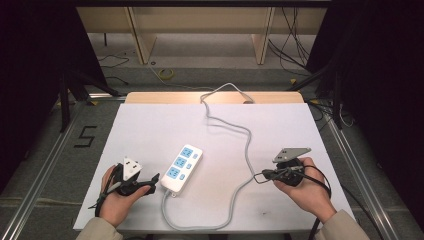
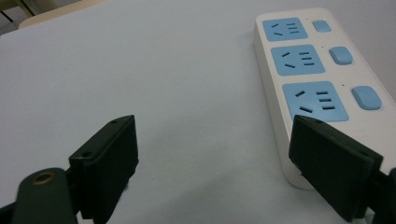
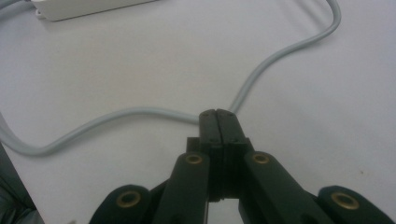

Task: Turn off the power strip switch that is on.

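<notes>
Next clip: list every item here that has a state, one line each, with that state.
Power strip: flat on the table, all three sockets empty.
Grey cable: loose, snaking across the table and off its far edge.
Left hand-held gripper: jaws wide open, one jaw at the strip's near end, holding nothing.
Right hand-held gripper: jaws shut together, tips by the cable.
</notes>
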Demonstrator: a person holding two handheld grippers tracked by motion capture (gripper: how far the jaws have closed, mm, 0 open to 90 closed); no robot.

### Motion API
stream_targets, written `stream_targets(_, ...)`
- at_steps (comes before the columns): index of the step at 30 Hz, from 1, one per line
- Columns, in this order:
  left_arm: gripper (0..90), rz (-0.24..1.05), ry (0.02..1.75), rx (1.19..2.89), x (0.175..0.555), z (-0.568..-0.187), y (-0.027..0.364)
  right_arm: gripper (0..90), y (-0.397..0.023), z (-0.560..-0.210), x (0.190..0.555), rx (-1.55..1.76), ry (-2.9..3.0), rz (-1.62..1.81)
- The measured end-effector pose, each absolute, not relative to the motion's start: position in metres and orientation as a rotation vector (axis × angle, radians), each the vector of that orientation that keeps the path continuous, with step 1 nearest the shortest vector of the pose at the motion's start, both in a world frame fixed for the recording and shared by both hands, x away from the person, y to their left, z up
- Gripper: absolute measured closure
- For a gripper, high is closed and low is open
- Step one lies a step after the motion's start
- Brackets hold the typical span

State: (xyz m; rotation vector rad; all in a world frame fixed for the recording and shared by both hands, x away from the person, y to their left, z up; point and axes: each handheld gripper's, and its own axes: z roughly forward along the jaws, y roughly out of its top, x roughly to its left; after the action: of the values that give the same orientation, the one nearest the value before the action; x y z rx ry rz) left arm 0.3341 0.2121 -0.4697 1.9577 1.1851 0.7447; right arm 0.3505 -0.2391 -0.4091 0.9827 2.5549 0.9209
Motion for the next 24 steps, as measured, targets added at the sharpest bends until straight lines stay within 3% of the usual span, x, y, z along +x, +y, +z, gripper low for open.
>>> stream_targets(24,15.5,0.746,1.183,1.956,0.334,-0.470,0.212,90.0,-0.224,-0.403,0.360,0.951,2.589,0.905)
